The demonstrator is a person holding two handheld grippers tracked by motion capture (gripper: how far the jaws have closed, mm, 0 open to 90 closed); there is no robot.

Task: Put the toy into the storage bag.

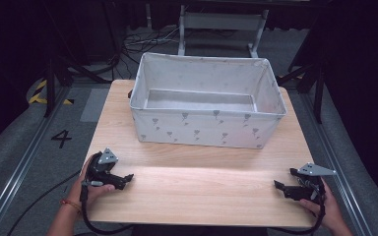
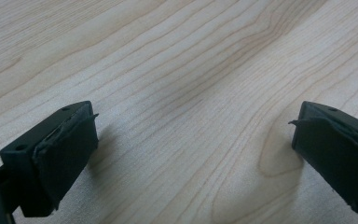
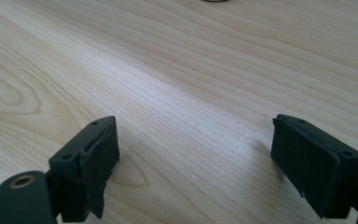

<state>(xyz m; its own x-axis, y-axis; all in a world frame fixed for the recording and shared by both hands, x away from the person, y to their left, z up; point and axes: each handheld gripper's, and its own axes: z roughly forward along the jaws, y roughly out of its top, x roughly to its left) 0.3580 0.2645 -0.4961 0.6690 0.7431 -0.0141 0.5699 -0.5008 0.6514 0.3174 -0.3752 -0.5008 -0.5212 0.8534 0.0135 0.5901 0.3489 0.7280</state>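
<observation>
A white fabric bin [image 1: 206,129] with small grey prints stands on the far half of the wooden table [image 1: 197,191]; what shows of its inside is bare. My left gripper [image 1: 126,179] rests low over the table's near left corner, held by a hand, pointing right. In the left gripper view its jaws stand wide apart over bare wood, so the left gripper [image 2: 193,140] is open. My right gripper [image 1: 278,186] sits at the near right corner, pointing left. The right gripper [image 3: 196,154] is open too, with only wood grain between its pads.
Grey floor surrounds the table, with metal rails along both sides, a yellow-black marking [image 1: 42,93] and a painted "4" [image 1: 61,138] at the left. Cables [image 1: 142,42] and a white frame [image 1: 221,22] lie beyond the bin. Dark stands flank the far corners.
</observation>
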